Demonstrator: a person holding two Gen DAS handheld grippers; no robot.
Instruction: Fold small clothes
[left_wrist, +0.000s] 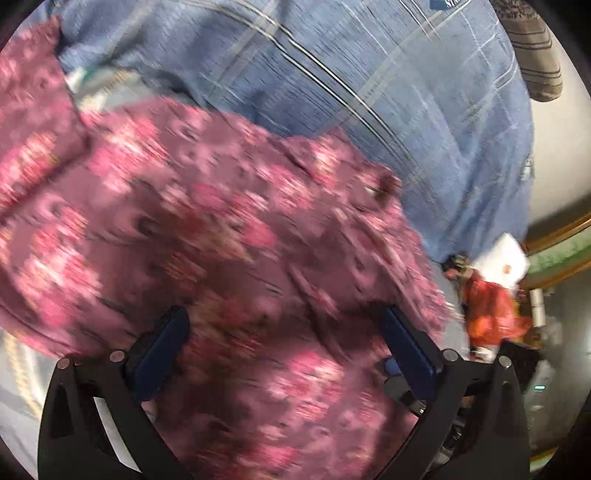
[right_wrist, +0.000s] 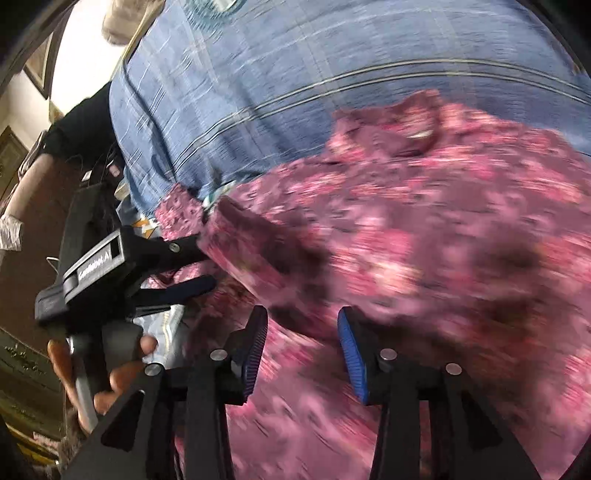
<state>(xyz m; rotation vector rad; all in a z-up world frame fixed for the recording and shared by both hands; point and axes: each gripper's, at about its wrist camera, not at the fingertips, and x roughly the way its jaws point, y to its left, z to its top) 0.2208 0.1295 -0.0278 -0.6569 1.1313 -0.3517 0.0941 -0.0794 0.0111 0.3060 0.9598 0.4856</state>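
Garment, a pink floral piece (left_wrist: 221, 229), lies rumpled on the blue plaid bedsheet (left_wrist: 369, 92) under both tools, left gripper (left_wrist: 284, 332) and right gripper (right_wrist: 303, 332) spread and holding nothing; advise pinching a clean hem edge before folding.

Pink-and-maroon floral garment (left_wrist: 229, 236) on blue, white-striped cloth (left_wrist: 388, 92); black tools, blue pads (right_wrist: 349, 350).

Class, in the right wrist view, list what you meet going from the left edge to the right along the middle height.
Left gripper → pink floral garment
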